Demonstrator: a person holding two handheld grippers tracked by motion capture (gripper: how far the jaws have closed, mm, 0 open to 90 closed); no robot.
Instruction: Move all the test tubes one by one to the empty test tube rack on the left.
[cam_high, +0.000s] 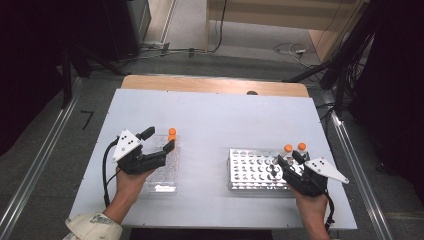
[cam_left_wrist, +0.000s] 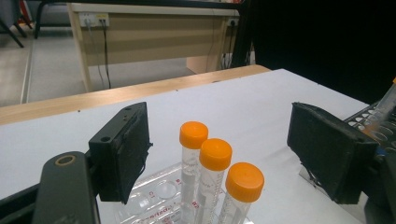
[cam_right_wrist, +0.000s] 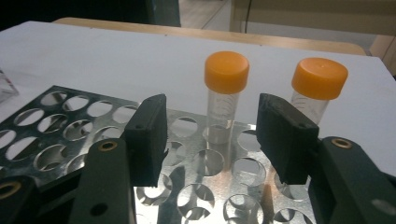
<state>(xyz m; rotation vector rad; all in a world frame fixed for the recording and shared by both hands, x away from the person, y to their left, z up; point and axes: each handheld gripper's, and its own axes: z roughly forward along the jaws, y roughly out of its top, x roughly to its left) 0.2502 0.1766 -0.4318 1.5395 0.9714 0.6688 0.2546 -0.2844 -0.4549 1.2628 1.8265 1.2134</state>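
1. Orange-capped tubes (cam_left_wrist: 215, 182) are standing upright in a clear plastic rack (cam_high: 162, 172) on the left half of the white table (cam_high: 215, 125); the left gripper view is showing three of them in a row, caps close together.
2. The left gripper (cam_high: 159, 141) is hovering over that clear rack, its jaws spread wide apart and gripping nothing; in its own view the three tubes are sitting between the two black pads (cam_left_wrist: 122, 149), touching neither.
3. A person's left hand (cam_high: 127, 182) is holding this gripper from below, with a pale sleeve (cam_high: 92, 226) showing at the bottom edge and a black cable (cam_high: 105, 172) looping beside the wrist.
4. Two more orange-capped tubes (cam_right_wrist: 226, 95) are standing upright in the far right corner of a metal rack (cam_high: 250, 170), which is lying on the right half of the table, well apart from the clear rack.
5. The right gripper (cam_high: 288, 159) is resting low over the metal rack just short of those two tubes, its jaws parted and empty; in the right gripper view one tube is showing in the gap between the pads but farther off, and the other is standing beyond the right-hand pad.
6. The metal rack's other holes are standing open around the gripper.
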